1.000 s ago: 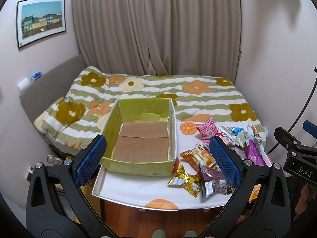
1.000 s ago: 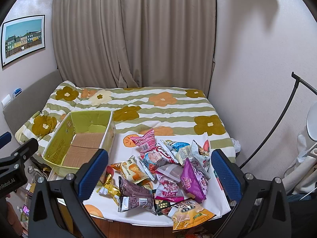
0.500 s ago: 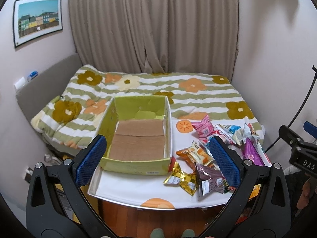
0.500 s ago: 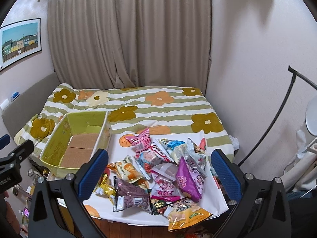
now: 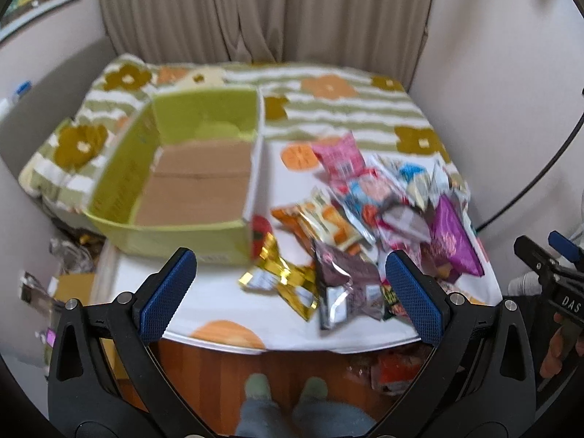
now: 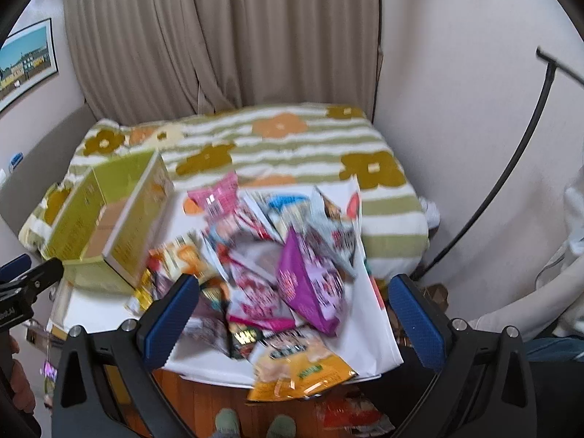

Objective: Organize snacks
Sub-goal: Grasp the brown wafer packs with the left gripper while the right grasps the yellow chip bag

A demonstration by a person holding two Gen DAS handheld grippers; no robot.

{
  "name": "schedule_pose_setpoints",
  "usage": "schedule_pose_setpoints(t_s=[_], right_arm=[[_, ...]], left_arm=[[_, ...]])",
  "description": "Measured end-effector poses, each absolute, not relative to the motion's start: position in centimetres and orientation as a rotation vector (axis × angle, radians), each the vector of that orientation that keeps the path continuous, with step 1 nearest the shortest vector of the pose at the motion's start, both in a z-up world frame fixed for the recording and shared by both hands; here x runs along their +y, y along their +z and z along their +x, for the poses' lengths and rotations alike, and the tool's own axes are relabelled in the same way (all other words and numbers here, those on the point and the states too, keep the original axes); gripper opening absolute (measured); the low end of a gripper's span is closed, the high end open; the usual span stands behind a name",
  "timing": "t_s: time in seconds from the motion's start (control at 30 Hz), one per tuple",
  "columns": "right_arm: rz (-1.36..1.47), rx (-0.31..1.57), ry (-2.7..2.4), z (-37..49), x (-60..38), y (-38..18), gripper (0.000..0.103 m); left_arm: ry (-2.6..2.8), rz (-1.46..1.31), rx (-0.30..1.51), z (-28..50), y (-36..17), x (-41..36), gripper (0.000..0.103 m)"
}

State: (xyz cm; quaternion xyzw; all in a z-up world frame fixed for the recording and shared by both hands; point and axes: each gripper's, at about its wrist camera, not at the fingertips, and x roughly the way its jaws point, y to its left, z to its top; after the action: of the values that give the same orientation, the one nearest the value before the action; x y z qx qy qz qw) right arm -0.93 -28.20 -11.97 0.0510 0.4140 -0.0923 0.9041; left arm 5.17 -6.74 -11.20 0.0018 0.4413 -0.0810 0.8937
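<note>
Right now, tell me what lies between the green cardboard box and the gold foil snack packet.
In the left wrist view, a small red packet sits between the green cardboard box and the gold foil snack packet; blur hides whether they touch.

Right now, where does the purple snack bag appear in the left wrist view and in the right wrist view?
Left wrist view: the purple snack bag lies at the right edge of the snack pile, right of centre.
Right wrist view: the purple snack bag lies near the centre, between the open right gripper fingers.
Shared landmark: the green cardboard box, left of the pile in both views.
</note>
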Motion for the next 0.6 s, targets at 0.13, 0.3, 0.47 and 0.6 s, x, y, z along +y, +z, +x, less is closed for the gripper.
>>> schedule_pose_setpoints(t_s=[0.13, 0.3, 0.47, 0.6], right_arm=[[0.123, 0.931, -0.150, -0.5, -29.9, -15.3, 0.103], [0.153, 1.033, -0.100, -0.1, -31.1, -19.6, 0.103], [0.201, 1.115, -0.056, 0.6, -31.3, -23.1, 0.103], [0.200, 1.155, -0.030, 1.2, -30.7, -24.9, 0.103]], left_arm=[[-0.175, 0.008, 0.986, 6.2, -14.8, -9.4, 0.103], [-0.192, 0.035, 1.055, 7.8, -18.9, -12.2, 0.103], [-0.194, 0.066, 1.119, 9.4, -22.4, -14.0, 0.103], [-0.204, 0.088, 1.166, 10.4, -24.9, -14.8, 0.103]])
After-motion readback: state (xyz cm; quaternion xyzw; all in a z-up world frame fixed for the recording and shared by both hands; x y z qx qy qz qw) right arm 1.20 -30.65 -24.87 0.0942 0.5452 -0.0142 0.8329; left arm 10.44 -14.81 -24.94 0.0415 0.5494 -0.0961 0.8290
